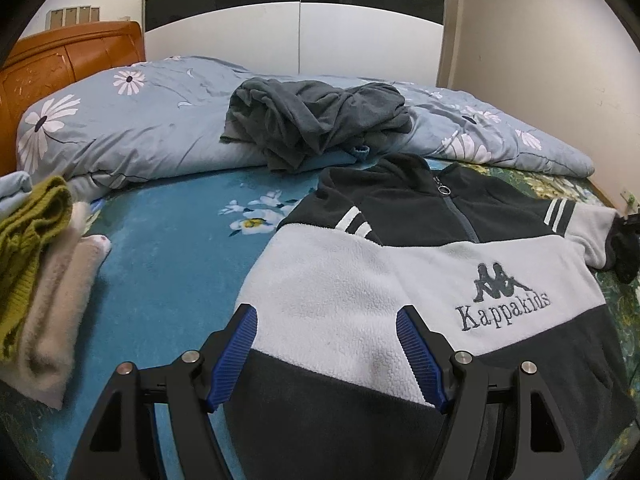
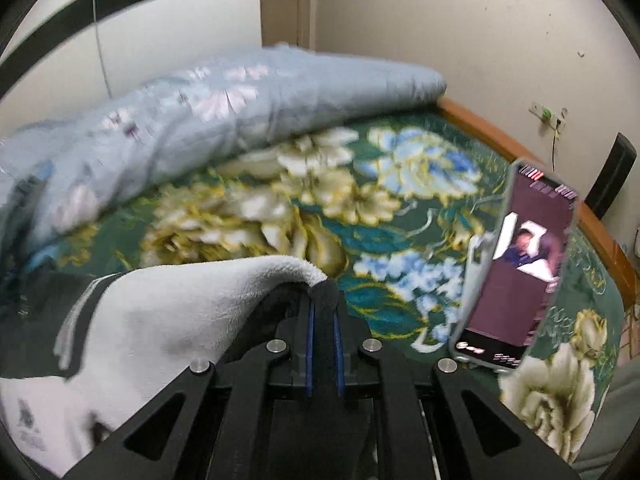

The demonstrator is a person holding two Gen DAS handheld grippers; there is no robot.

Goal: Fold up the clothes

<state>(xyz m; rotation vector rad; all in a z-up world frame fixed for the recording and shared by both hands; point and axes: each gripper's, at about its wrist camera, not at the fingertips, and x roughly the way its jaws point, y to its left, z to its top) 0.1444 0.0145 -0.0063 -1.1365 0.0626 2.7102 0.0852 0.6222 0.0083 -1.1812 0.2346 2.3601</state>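
A grey and black Kappa Kids fleece jacket (image 1: 400, 276) lies face up on the bed, its left sleeve folded across the chest. My left gripper (image 1: 326, 320) is open, its blue pads (image 1: 236, 356) on either side of the folded sleeve's light grey part, just above it. My right gripper (image 2: 323, 300) is shut on the black cuff of the jacket's right sleeve (image 2: 180, 312) and holds it lifted off the bed. That gripper and cuff show at the far right of the left wrist view (image 1: 624, 248).
A crumpled dark grey garment (image 1: 316, 124) lies on the light blue flowered duvet (image 1: 132, 128) behind. Folded green and beige clothes (image 1: 44, 256) are stacked at left. A phone (image 2: 520, 268) stands propped on the green flowered blanket (image 2: 280, 208). The wooden bed edge (image 2: 520, 160) and wall are right.
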